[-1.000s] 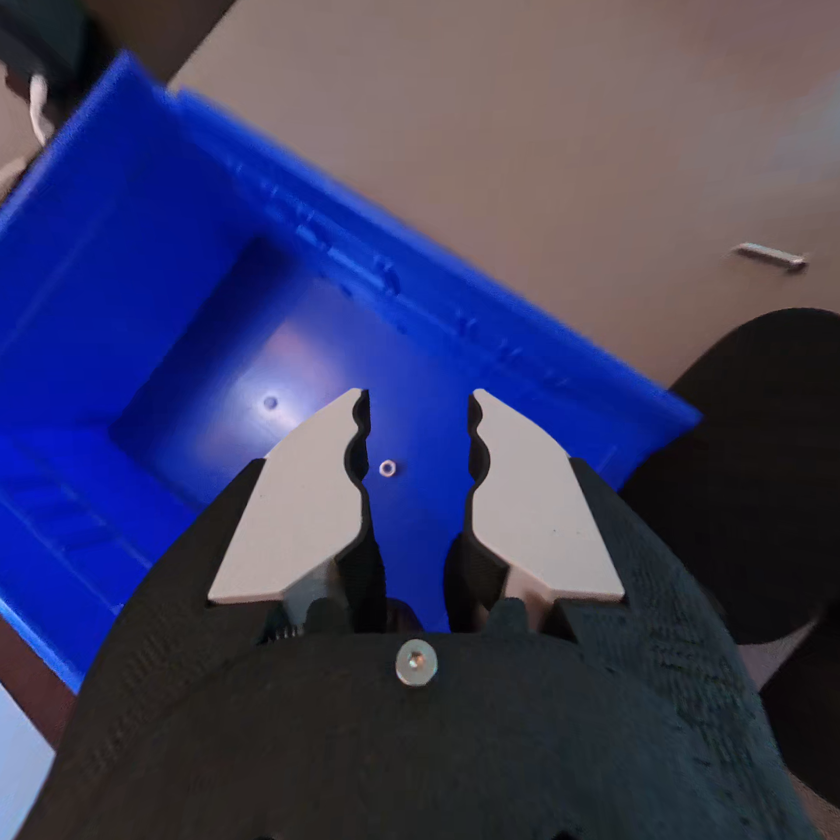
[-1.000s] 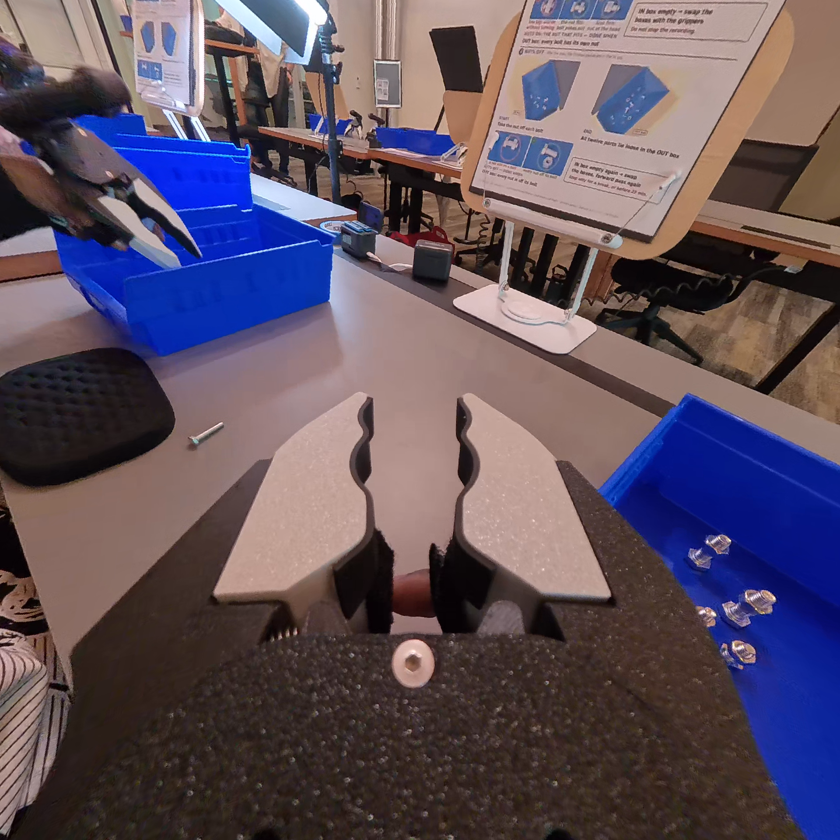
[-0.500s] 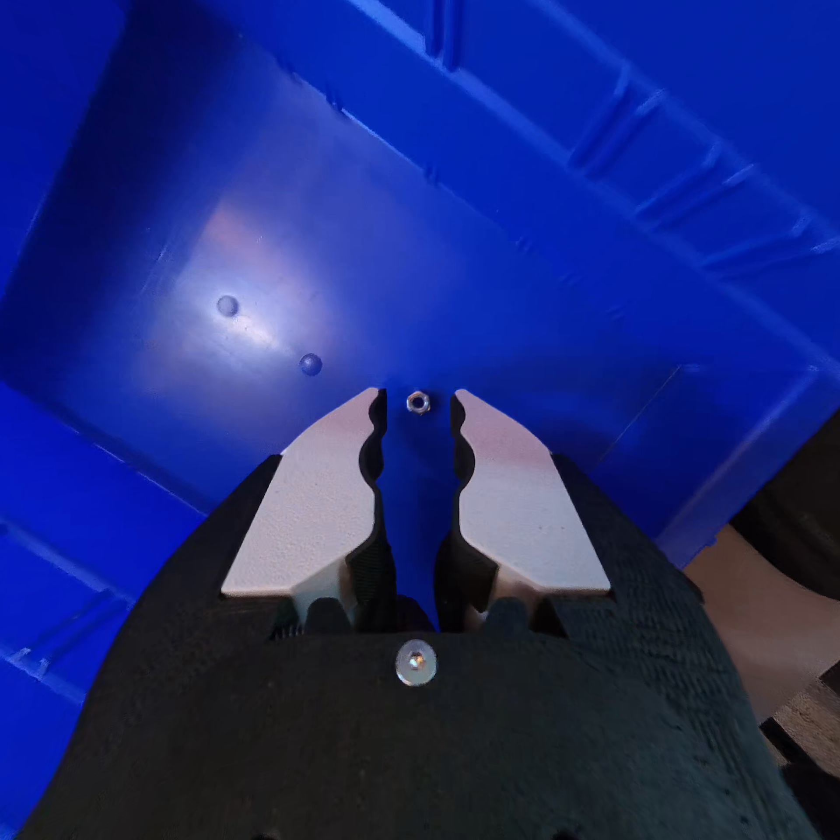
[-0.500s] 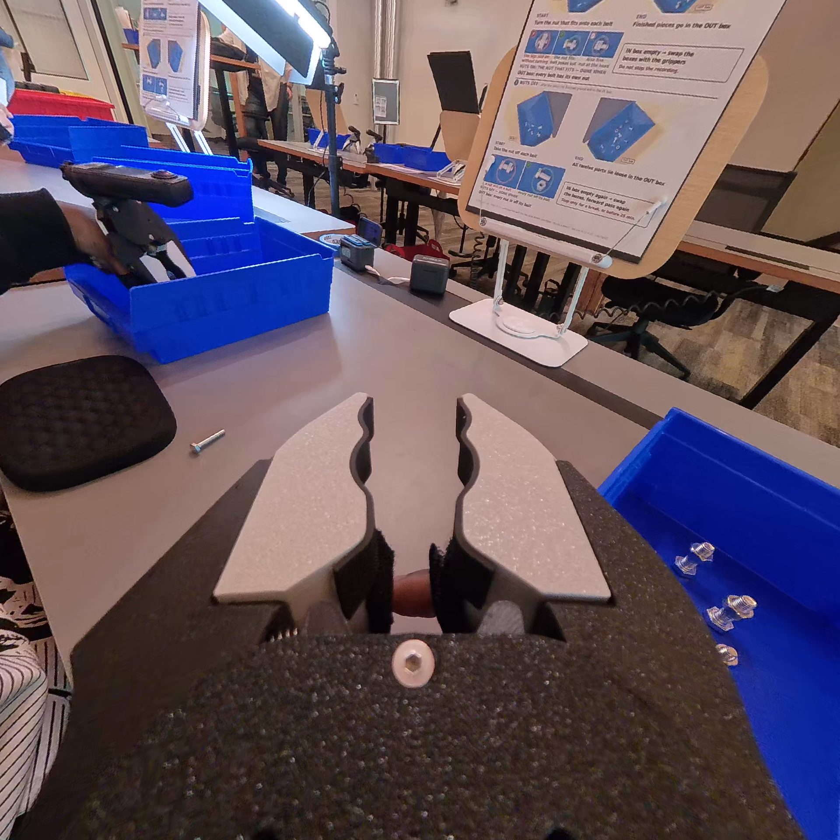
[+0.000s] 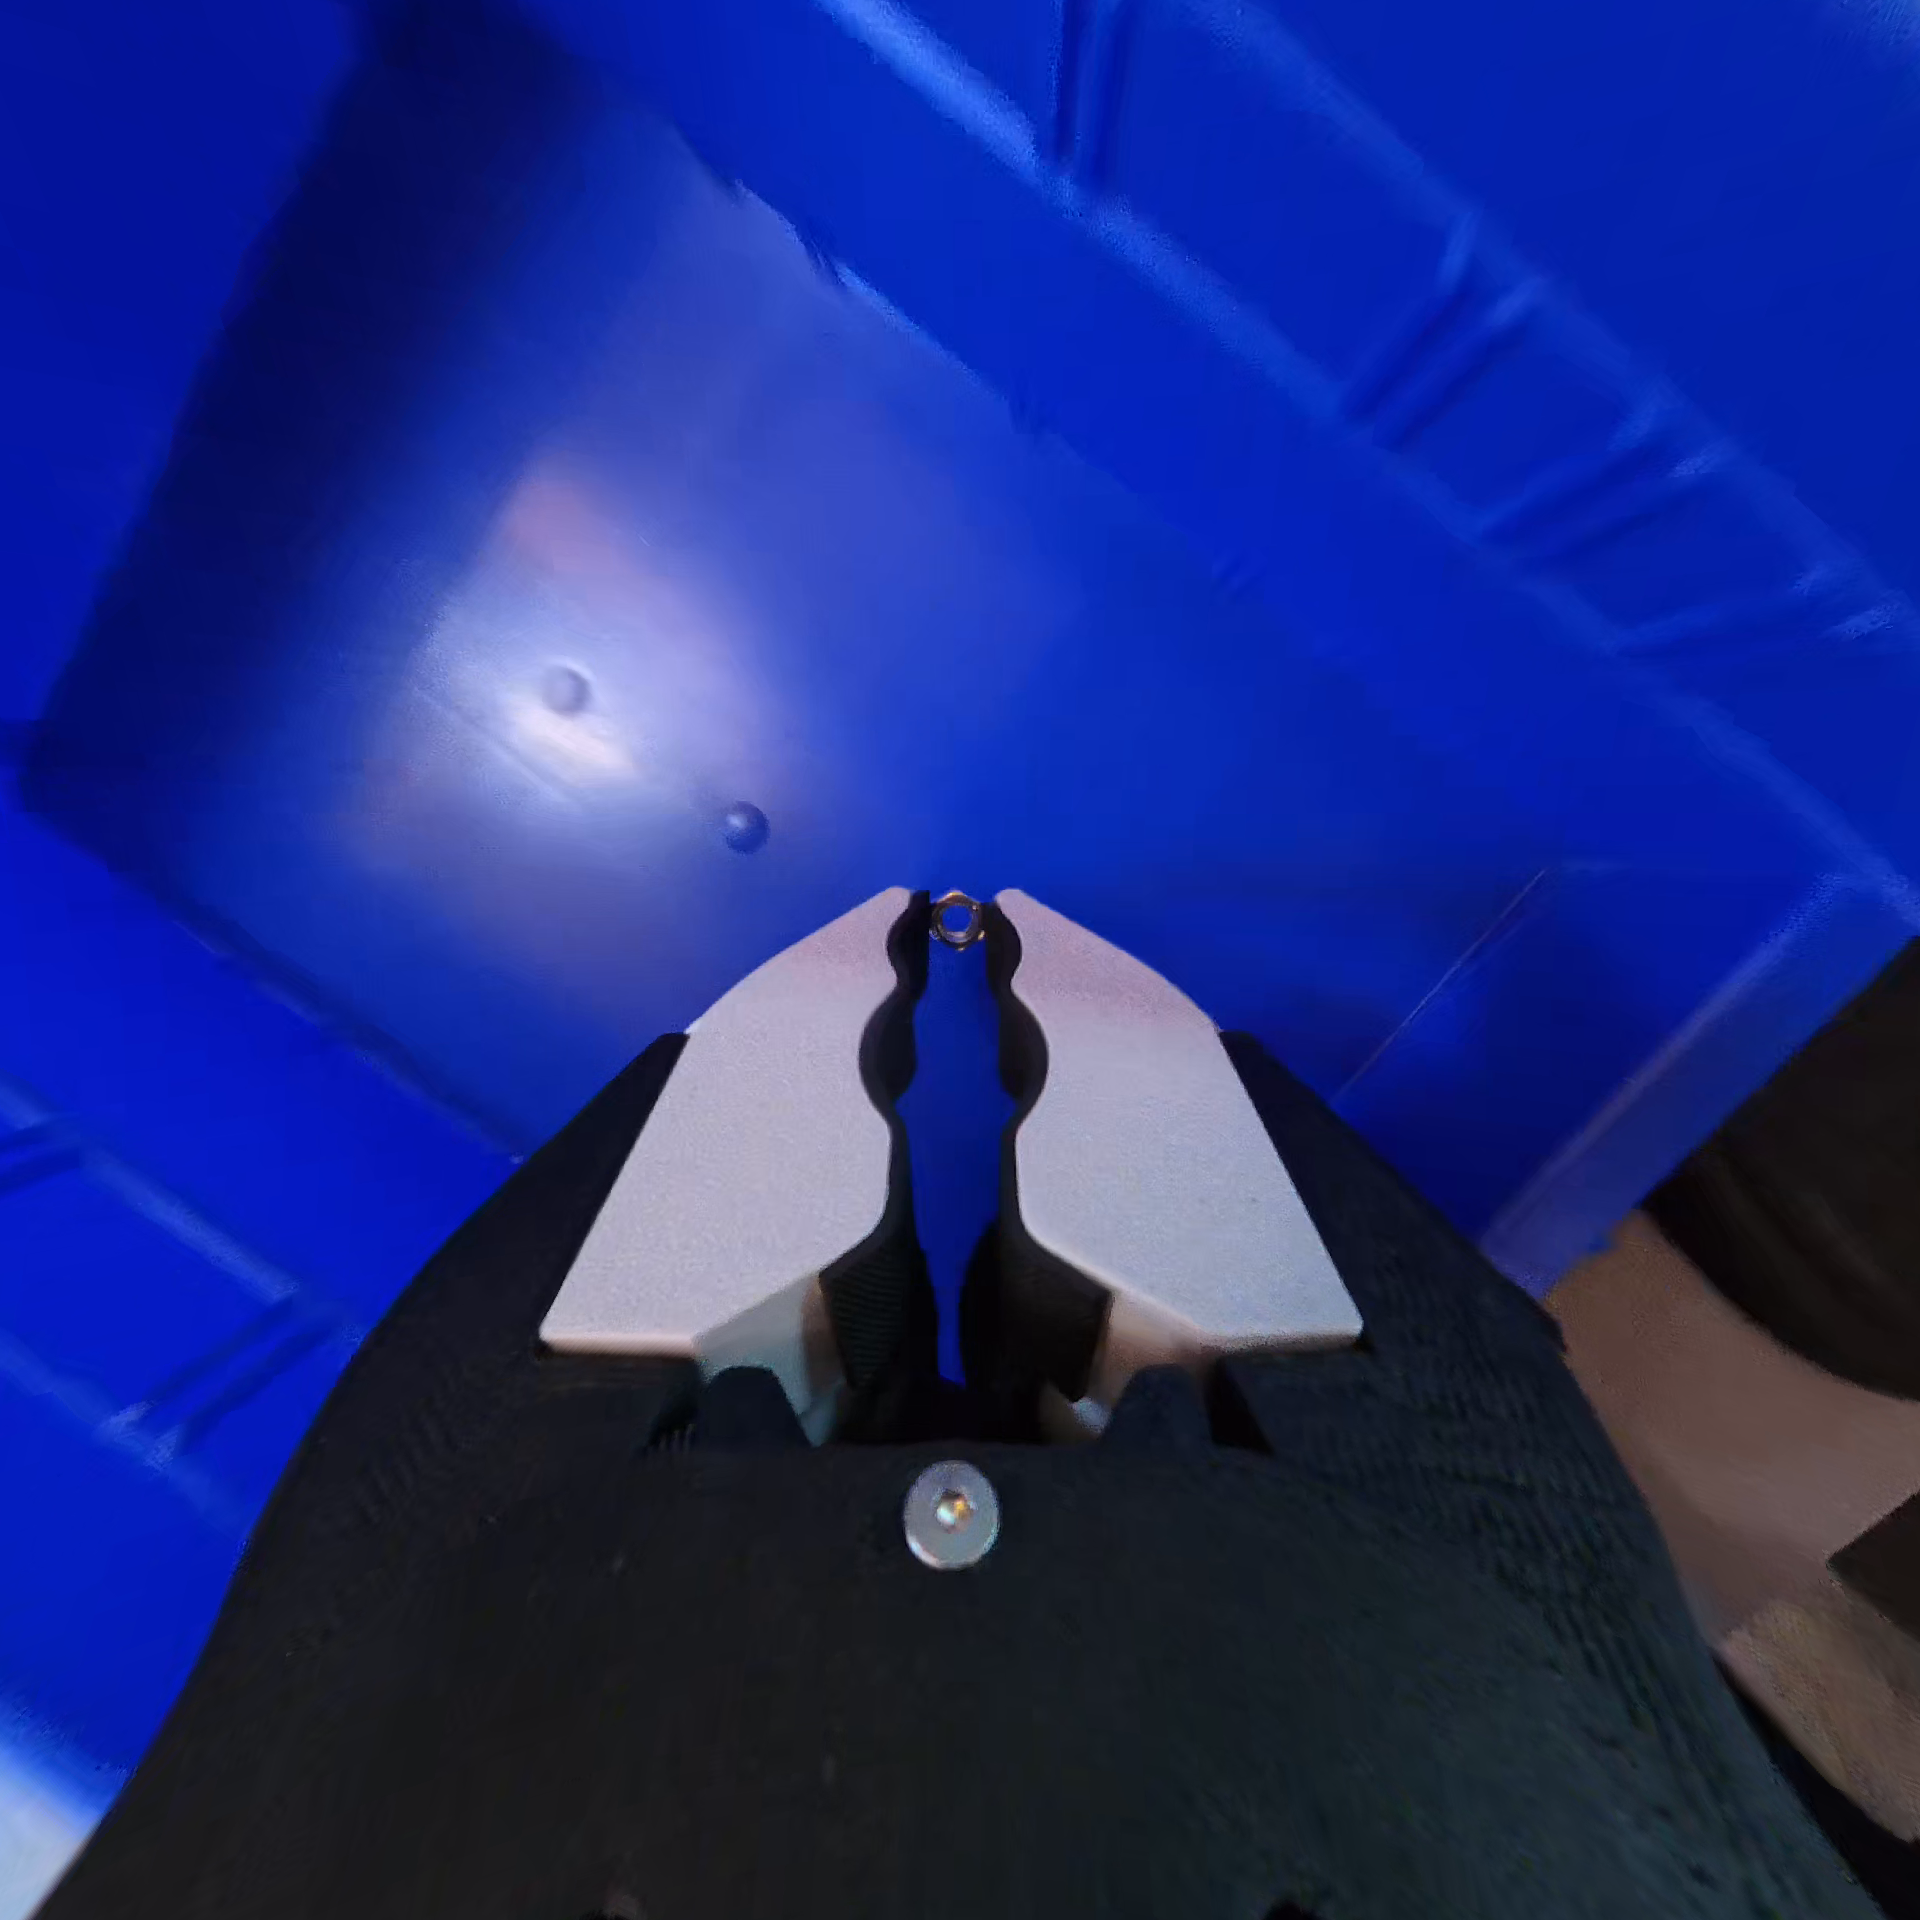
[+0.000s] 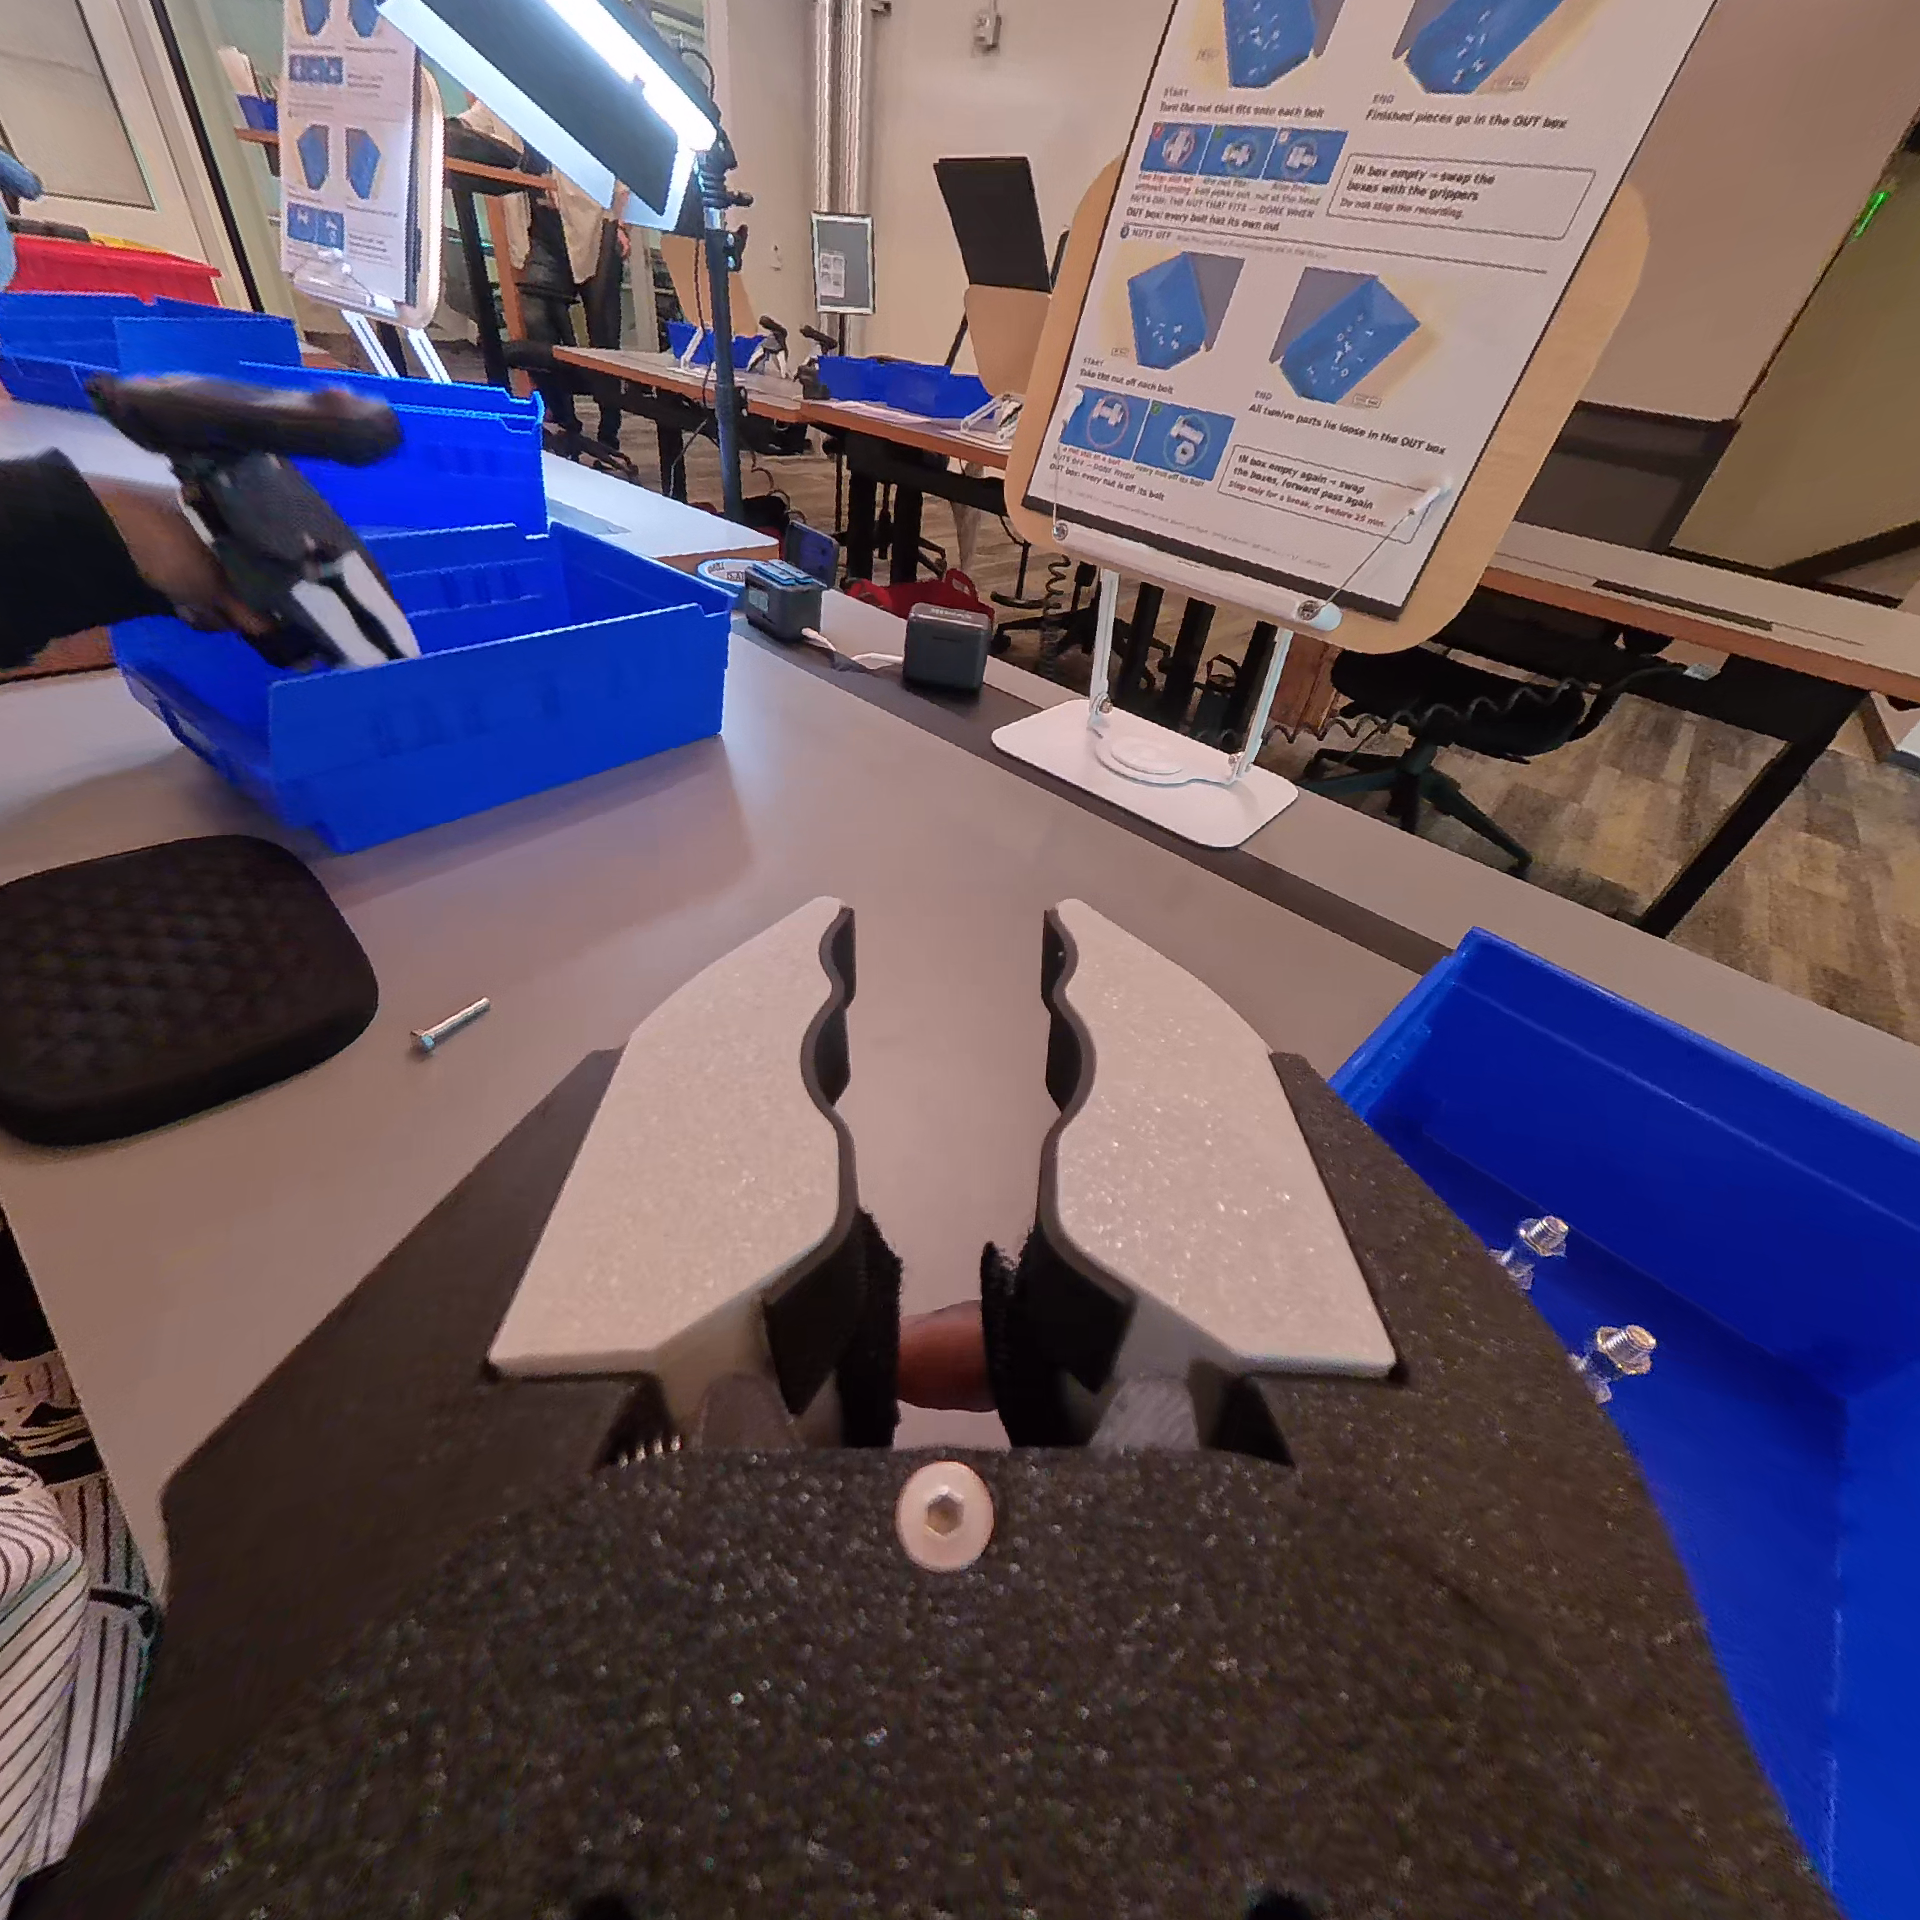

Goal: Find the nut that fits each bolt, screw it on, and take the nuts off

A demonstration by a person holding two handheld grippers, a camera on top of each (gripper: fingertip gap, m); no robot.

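Left gripper (image 5: 958,906) pinching nut (image 5: 956,921) inside blue bin (image 5: 1351,312); right gripper (image 6: 948,920) spread, apart from bin.

Left wrist view: rides the left gripper (image 5: 956,904), aimed steeply down into the left bin (image 5: 1143,520); very close, blue floor and walls fill nearly the whole picture; a strip of tabletop (image 5: 1683,1455) at lower right.
Right wrist view: rides the right gripper (image 6: 948,935), low over the tabletop (image 6: 831,831), facing level across it toward the sign stand (image 6: 1143,758) and the room behind; right bin (image 6: 1662,1091) close at right edge.
Shared: left bin (image 6: 468,717) and left gripper (image 6: 364,634), seen far off at upper left from the right wrist; pad (image 6: 166,977) near it, likely the dark patch (image 5: 1808,1143) at the left view's right edge.
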